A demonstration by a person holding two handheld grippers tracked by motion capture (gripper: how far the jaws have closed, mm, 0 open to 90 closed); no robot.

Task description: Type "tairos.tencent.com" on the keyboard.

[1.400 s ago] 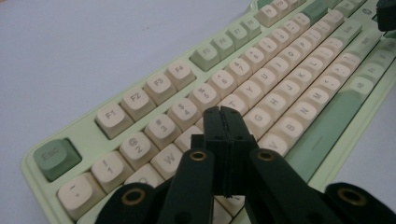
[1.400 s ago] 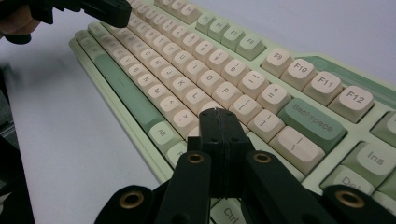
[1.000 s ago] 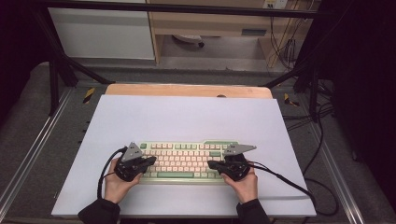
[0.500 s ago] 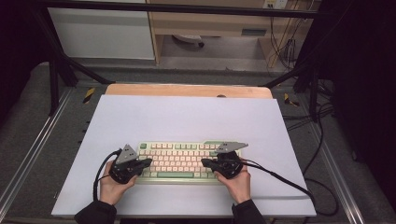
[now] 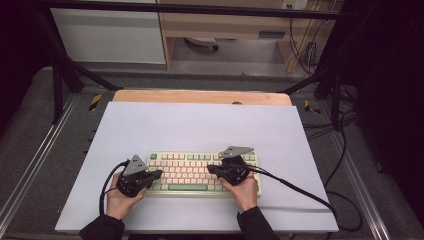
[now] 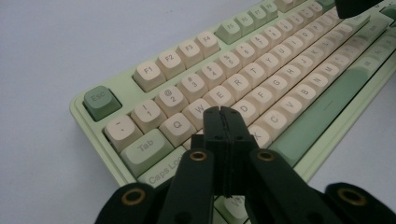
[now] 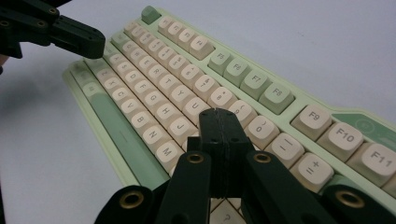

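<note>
The person's 2 forearms enter from the bottom edge in dark sleeves. The left hand [image 5: 118,199] holds the left gripper [image 5: 159,174], its jaws pressed together and pointing right. The right hand [image 5: 245,192] holds the right gripper [image 5: 210,169], jaws likewise closed, pointing left toward the other.
</note>
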